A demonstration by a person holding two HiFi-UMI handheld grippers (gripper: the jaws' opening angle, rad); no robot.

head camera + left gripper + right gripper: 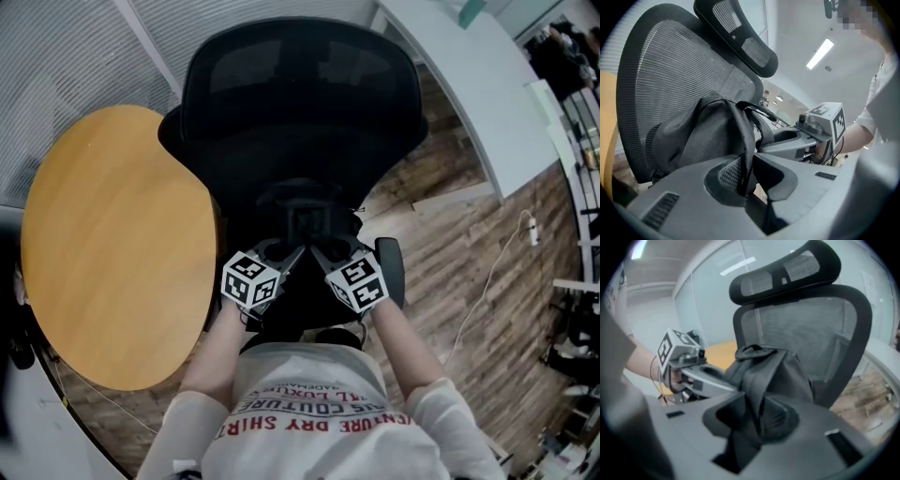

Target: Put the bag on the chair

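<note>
bag (705,136) at chair (300,84) | L gripper (743,182) clamps strap (744,140) | R gripper (757,420) jaws apart

- The bag (701,136), black and made of soft, creased fabric, is standing upright low in front of the chair's backrest and slumping a little at the top. Its underside is hidden.
- Its dark straps (743,140) are running forward and down from its top.
- The chair (811,319), a black mesh office chair with a curved headrest (787,270), is standing upright and facing the person.
</note>
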